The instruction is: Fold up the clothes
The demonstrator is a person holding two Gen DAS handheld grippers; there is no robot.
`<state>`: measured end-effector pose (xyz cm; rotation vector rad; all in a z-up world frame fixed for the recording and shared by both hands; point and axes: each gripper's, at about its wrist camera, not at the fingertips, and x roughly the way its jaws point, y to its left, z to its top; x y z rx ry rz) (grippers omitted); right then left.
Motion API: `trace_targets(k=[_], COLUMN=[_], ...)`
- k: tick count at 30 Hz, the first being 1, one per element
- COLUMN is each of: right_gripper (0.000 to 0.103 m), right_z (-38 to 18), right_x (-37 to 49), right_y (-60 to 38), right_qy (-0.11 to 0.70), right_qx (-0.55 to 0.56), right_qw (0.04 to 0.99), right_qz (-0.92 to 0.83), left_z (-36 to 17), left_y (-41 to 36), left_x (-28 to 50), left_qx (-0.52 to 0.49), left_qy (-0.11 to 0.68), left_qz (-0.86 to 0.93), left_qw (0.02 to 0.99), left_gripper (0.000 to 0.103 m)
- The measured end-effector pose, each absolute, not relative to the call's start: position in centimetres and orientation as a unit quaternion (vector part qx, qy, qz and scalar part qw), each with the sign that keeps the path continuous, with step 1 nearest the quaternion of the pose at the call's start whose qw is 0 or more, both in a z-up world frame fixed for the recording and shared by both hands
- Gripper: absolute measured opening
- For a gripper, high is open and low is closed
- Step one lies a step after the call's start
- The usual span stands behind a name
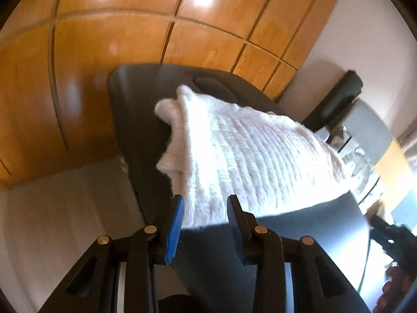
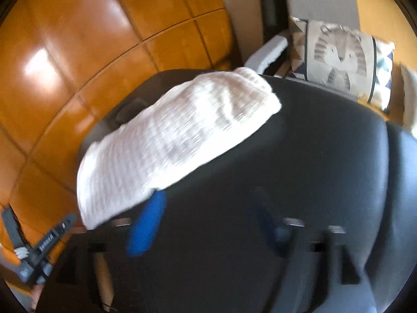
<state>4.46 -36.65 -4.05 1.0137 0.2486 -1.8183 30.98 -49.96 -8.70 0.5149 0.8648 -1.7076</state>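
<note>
A white ribbed knit garment (image 1: pixel 247 156) lies folded on a dark table (image 1: pixel 135 109), stretching away from me toward the far edge. My left gripper (image 1: pixel 206 219) hovers at its near edge with the jaws apart. The cloth's hem shows in the gap, and neither pad presses on it. In the right wrist view the same garment (image 2: pixel 169 140) lies at the left of the table (image 2: pixel 312 161). My right gripper (image 2: pixel 206 216), blurred, stands wide open over bare tabletop, its blue left pad (image 2: pixel 148 224) just beside the garment's near corner.
Glossy wooden cupboard doors (image 1: pixel 104 39) stand behind the table. A grey chair with a black armrest (image 1: pixel 338 91) is at the right, and a cushion with an animal print (image 2: pixel 338 52) lies on a seat beyond the table. Pale floor (image 1: pixel 65 208) shows at the table's left.
</note>
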Motion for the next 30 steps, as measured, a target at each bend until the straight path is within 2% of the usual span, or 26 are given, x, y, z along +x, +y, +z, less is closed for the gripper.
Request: trace_targets(k=[6,15,30], right_gripper=[0.103,0.103,0.103], right_z=[-1.2,-0.5,-0.4], right_x=[9.7,13.8,14.3], right_y=[-36.7,-38.2,-38.1], right_qy=[0.135,0.196,0.203], right_qx=[0.343,0.3,0.296], right_qw=[0.508,0.499,0.479], right_qz=[-0.779,-0.789,-0.801], left_z=[-5.7,-3.8,-2.7], left_y=[-48.1,-47.4,-46.4], left_x=[30.2,30.7,30.4], left_qx=[0.249,0.262,0.257], left_qy=[0.33,0.298,0.295], left_qz=[-0.716,-0.709,-0.717], left_qw=[0.563,0.583,0.577], left_gripper=[0.034,0.034,0.034])
